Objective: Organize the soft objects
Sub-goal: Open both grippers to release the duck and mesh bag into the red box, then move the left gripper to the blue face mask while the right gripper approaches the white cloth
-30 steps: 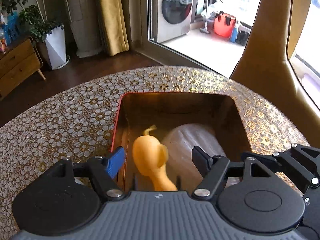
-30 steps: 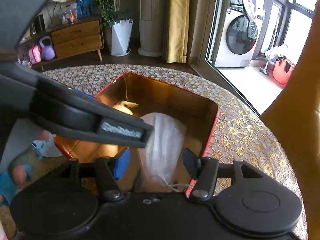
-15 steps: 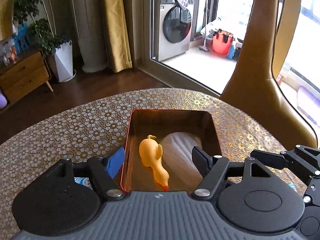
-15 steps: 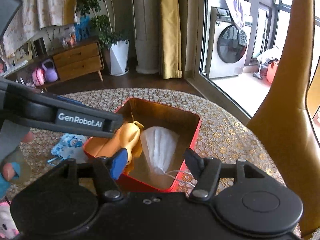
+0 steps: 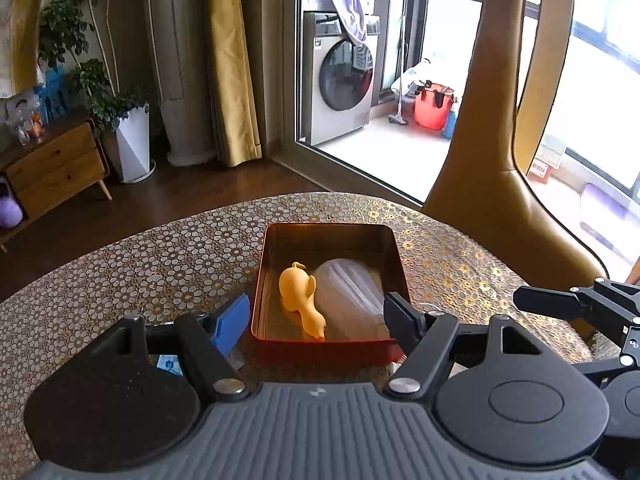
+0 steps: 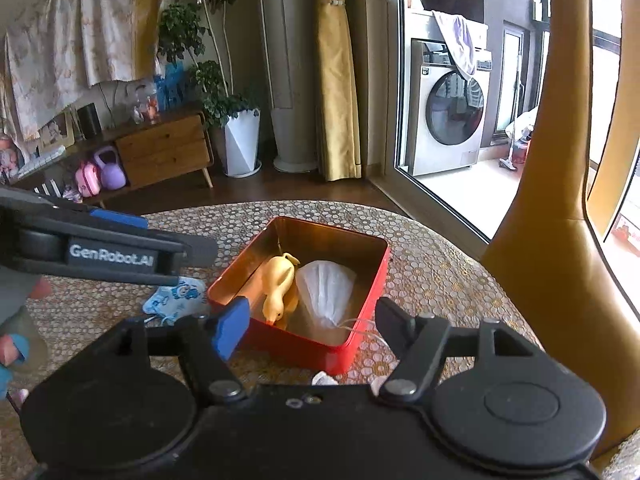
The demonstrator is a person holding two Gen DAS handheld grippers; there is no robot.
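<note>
Gold floral-patterned cloth covers the round table (image 5: 120,264). At frame centre sits a glossy red rectangular tin (image 5: 332,350) holding a smooth yellow rubber duck (image 5: 300,296) beside a pleated white mask (image 5: 348,300). Left gripper (image 5: 318,320) and right gripper (image 6: 310,322) hover near it, jaws spread, empty.

"GenRobot.AI" on left hand-held gripper (image 6: 108,258)

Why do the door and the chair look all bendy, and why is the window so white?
Left wrist view: the fisheye lens bows straight edges, so the chair back curves, and daylight washes the window out to white. Right wrist view: same bending; the red tin and yellow duck stay sharp.
</note>
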